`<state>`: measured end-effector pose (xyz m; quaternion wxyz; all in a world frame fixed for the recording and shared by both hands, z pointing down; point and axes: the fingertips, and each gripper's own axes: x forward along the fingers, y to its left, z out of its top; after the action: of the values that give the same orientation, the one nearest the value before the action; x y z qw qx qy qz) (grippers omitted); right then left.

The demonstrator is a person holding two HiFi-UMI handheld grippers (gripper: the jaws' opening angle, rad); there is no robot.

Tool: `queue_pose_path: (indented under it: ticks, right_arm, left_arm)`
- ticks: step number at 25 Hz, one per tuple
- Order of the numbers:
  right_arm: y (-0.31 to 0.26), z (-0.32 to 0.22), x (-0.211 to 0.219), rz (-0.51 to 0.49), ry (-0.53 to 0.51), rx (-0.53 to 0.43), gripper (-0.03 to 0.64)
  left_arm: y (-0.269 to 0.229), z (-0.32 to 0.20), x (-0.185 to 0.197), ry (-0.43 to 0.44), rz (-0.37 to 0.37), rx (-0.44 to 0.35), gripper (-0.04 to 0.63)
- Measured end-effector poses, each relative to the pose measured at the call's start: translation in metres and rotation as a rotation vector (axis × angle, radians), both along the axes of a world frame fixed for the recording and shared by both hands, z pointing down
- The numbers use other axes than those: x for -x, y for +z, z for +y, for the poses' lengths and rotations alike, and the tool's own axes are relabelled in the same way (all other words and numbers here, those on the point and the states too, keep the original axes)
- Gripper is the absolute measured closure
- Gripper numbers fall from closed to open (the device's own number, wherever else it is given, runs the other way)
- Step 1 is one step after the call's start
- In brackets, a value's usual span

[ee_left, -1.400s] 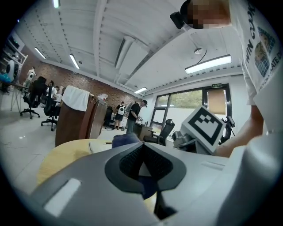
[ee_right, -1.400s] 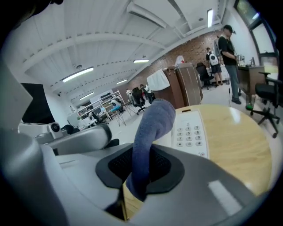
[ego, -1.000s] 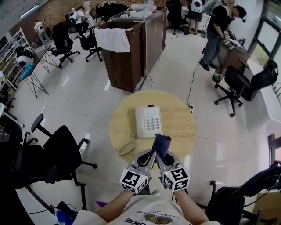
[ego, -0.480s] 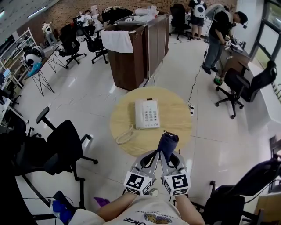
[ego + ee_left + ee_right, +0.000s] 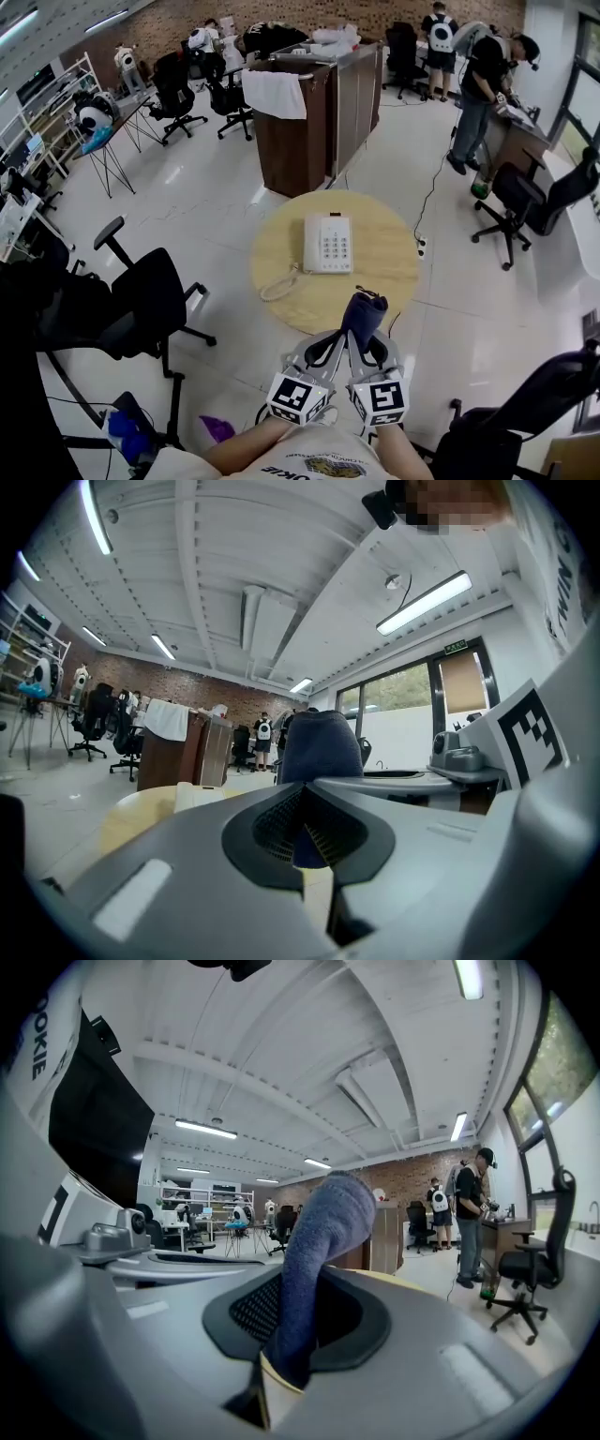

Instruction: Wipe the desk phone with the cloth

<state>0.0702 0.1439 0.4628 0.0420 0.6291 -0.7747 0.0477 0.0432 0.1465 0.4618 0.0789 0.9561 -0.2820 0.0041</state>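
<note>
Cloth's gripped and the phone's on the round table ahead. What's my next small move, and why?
Probably bring both grippers forward and down until the cloth touches the phone. The left gripper and right gripper both look shut on the cloth, which is held up by the table's near edge, apart from the phone, so nothing is being wiped yet.

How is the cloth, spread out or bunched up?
Bunched up. The cloth stands as a thick roll, pinched by the left gripper and the right gripper.
</note>
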Motion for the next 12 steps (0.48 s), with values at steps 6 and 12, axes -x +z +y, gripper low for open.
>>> queue_pose_path:
  ticks: [6, 12]
  right_arm:
    - [-0.002, 0.003, 0.011, 0.019, -0.017, -0.007, 0.551]
    - [0.008, 0.009, 0.014, 0.033, -0.011, 0.011, 0.552]
  left_arm:
    - [0.0, 0.001, 0.012, -0.007, 0.003, -0.001, 0.603]
    - [0.006, 0.004, 0.018, 0.002, 0.004, -0.005, 0.603]
